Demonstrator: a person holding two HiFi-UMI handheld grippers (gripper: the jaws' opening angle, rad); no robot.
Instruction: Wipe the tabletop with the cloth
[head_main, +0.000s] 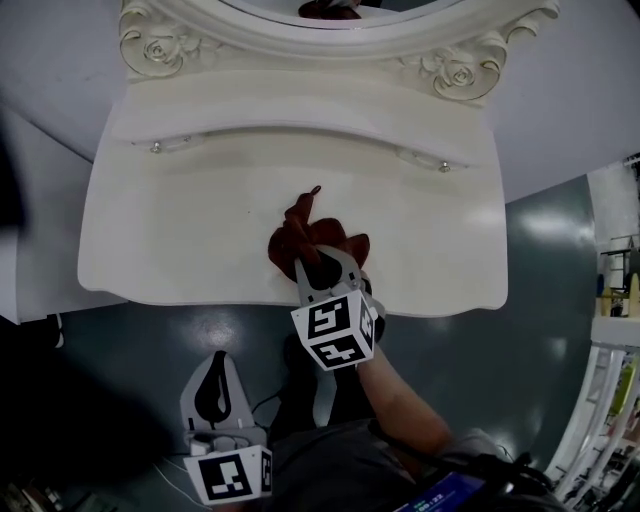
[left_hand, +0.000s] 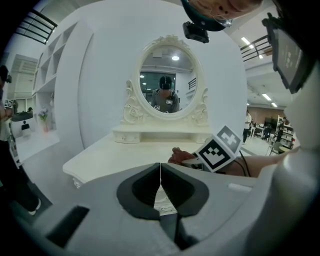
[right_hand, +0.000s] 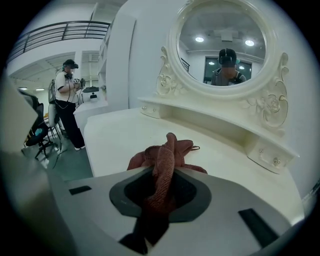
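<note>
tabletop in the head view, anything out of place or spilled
Nothing spilled or damaged. The red cloth sits near the front edge of the tabletop, crumpled into a wad rather than flat, pinched by the right gripper.

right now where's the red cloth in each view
Head view: cloth at centre, near the front edge of the table.
Left gripper view: cloth small, just right of centre.
Right gripper view: cloth low centre, clamped in the right gripper.
Shared landmark: the oval mirror behind it.
</note>
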